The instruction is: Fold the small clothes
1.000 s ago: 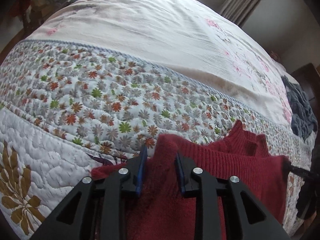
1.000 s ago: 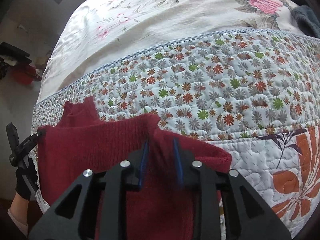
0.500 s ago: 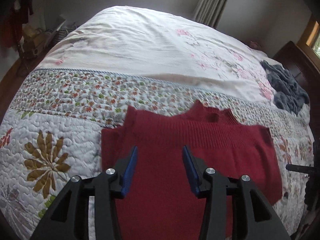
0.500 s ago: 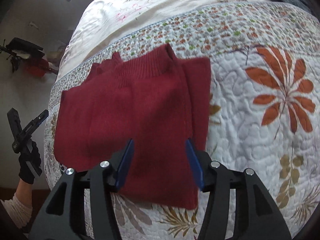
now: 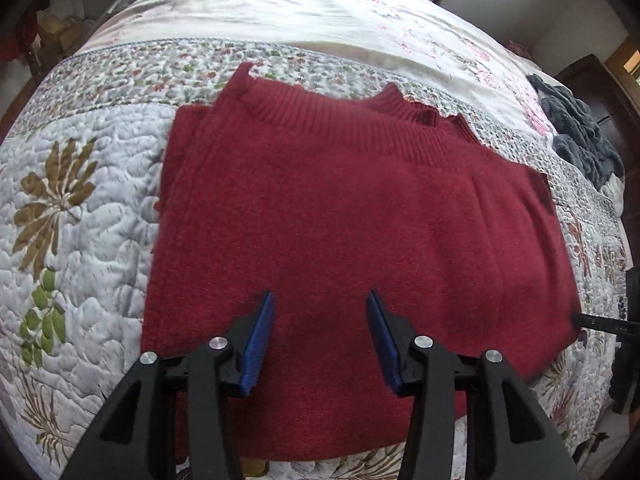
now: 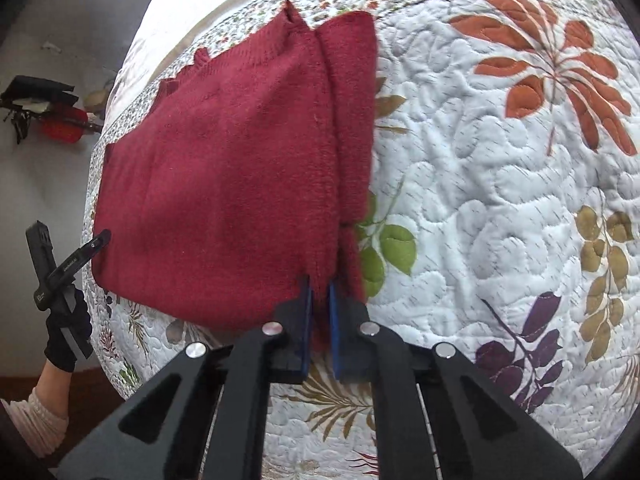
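A dark red knitted sweater (image 5: pixel 340 208) lies folded flat on the quilted floral bedspread (image 5: pixel 80 216), its ribbed band toward the far side. My left gripper (image 5: pixel 322 304) hovers open over the sweater's near part, blue pads apart with nothing between them. In the right wrist view the sweater (image 6: pixel 224 168) lies left of centre with a folded strip along its right side. My right gripper (image 6: pixel 319 294) is shut on the sweater's near edge at that fold. The left gripper (image 6: pixel 70 248), held by a black-gloved hand (image 6: pixel 66 332), sits by the sweater's left edge.
A grey crumpled garment (image 5: pixel 580 136) lies at the far right of the bed beside dark wooden furniture (image 5: pixel 592 88). The pale floral sheet (image 5: pixel 280 8) covers the far half. The bed edge drops off at the left in the right wrist view, with a red object (image 6: pixel 60 130) beyond.
A second ago both grippers held a raised fold of the sweater. They let go and drew back. Now the right gripper has shut on the near edge; the left stays open, closer in.
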A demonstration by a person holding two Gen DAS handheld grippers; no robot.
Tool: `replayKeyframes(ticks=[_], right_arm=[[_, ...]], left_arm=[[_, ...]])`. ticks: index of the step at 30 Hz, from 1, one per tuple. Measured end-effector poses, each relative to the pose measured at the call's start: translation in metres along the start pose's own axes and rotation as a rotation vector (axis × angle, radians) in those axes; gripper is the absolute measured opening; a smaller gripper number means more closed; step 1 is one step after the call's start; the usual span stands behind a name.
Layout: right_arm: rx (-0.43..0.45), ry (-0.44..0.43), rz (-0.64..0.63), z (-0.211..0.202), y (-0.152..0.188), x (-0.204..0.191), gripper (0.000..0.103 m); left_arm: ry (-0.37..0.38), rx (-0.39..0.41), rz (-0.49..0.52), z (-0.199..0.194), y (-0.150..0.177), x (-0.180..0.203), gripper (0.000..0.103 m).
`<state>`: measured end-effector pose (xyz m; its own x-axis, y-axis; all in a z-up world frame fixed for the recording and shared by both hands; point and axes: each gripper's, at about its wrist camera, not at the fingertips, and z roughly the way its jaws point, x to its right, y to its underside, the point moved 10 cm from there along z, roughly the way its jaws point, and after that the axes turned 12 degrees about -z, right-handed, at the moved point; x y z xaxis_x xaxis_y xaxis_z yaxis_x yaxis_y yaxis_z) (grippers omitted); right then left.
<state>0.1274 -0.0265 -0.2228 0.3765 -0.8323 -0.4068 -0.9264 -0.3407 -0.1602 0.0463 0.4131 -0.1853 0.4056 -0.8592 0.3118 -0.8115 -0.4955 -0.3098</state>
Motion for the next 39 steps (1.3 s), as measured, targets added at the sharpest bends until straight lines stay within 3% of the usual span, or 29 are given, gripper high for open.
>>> replayKeyframes(ticks=[13,15,18,20,23,32,38,39], right_arm=[[-0.025,0.015,0.026,0.014,0.007,0.014,0.008],[-0.014,0.012,0.024,0.008,0.004,0.009,0.014],[0.044,0.009,0.012,-0.011,-0.01,0.002,0.035],[0.092,-0.007,0.018,-0.023,-0.023,0.0,0.062],[0.123,-0.023,0.039,-0.026,-0.04,0.004,0.068],[0.082,-0.087,0.139,0.02,-0.068,0.036,0.066],[0.092,-0.166,0.166,0.034,-0.074,0.032,0.031],[0.092,-0.17,0.167,0.035,-0.075,0.032,0.029]], left_arm=[[-0.017,-0.005,0.007,0.007,0.001,-0.001,0.048],[-0.03,0.002,0.009,0.004,-0.001,0.003,0.048],[-0.021,0.038,0.04,-0.008,-0.007,0.022,0.049],[-0.002,0.056,0.056,-0.013,-0.012,0.036,0.059],[0.04,0.071,0.055,-0.011,-0.023,0.056,0.06],[0.051,0.034,0.031,0.024,-0.034,0.072,0.06],[0.029,0.011,0.019,0.039,-0.03,0.059,0.06],[0.028,0.01,0.023,0.041,-0.029,0.057,0.06]])
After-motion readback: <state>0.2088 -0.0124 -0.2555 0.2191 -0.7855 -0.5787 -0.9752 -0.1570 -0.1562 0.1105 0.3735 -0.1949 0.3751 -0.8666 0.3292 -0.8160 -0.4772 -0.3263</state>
